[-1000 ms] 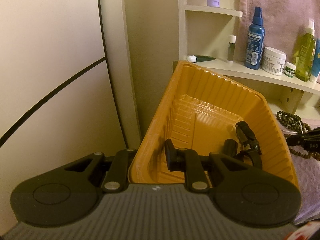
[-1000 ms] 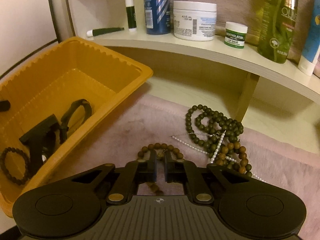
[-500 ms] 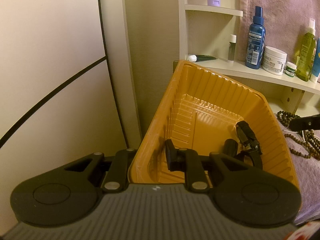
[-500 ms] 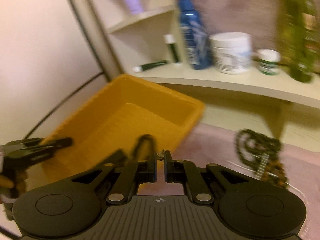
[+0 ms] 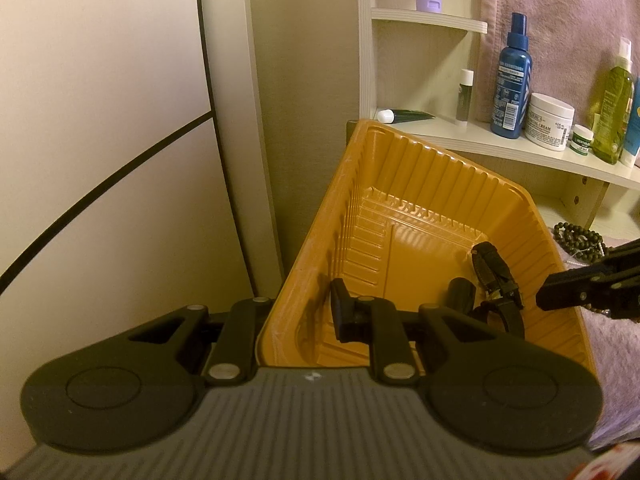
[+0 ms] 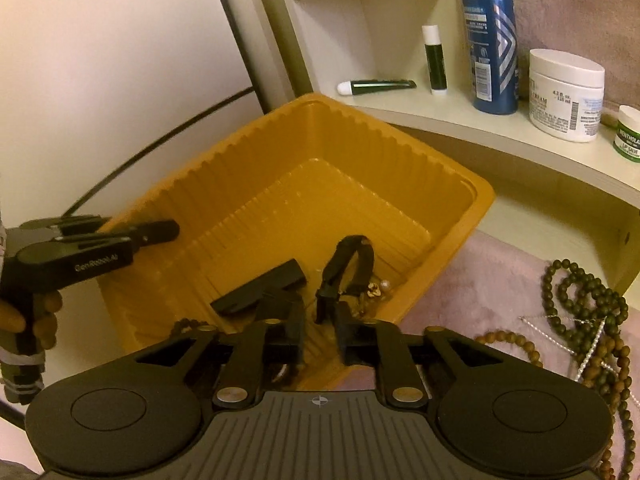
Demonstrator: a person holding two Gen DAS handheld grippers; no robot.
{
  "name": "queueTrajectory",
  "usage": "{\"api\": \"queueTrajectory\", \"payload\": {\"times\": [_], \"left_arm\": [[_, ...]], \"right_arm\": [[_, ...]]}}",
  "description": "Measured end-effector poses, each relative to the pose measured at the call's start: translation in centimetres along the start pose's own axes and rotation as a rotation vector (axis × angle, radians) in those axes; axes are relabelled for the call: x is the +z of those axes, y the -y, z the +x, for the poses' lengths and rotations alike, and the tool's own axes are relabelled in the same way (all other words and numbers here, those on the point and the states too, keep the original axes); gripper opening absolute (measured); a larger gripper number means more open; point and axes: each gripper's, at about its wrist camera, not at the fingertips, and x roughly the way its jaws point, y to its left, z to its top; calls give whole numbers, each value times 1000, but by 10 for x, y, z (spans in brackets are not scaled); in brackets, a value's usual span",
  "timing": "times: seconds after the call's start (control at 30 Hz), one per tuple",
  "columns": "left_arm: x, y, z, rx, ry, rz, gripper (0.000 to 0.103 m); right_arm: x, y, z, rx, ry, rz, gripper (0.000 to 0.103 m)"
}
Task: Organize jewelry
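Two claws work over one ribbed orange tray (image 6: 460,216), which stands tilted on a pink towel (image 6: 500,276) below a pale corner shelf (image 6: 520,140). The left claw (image 5: 296,320) is clenched on the tray's near wall, one finger inside and one outside the rim, with a hand (image 6: 28,320) holding its grip at the left edge of the right wrist view. The right claw (image 6: 320,340) hangs over the tray's near side, its jaws opening and nothing pressed between its pads. Inside the tray lie a black strap with a buckle (image 6: 348,268), a flat black bar (image 6: 260,294), a few small pale and gold pieces (image 6: 378,289) by the strap, and a dark bead bracelet (image 6: 188,325) partly hidden behind the claw. On the towel to the right, well apart from the tray, lie strands of green beads (image 6: 580,300), brown beads (image 6: 508,340) and a thin chain of tiny white beads (image 6: 592,344), tangled together. The shelf carries a blue bottle (image 6: 490,40), a white cream jar (image 6: 564,96), a small green-labelled pot (image 6: 628,134), an upright lip balm stick (image 6: 434,60) and a lying dark tube (image 6: 376,87)
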Motion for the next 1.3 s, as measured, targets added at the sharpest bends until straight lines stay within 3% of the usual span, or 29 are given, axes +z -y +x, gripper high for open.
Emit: {"api": "queueTrajectory", "payload": {"times": [0.47, 0.77, 1.03, 1.3], "left_arm": [[0, -1, 1, 2, 0, 4, 19], [-1, 1, 1, 4, 2, 16, 19], [-1, 2, 1, 4, 2, 20, 19], [-1, 2, 1, 3, 2, 20, 19]], "right_arm": [[-2, 1, -21, -18, 45, 32, 35], [-35, 17, -63, -68, 87, 175, 35], [-83, 53, -111, -213, 86, 339, 37], [-99, 79, -137, -361, 73, 407, 41]]}}
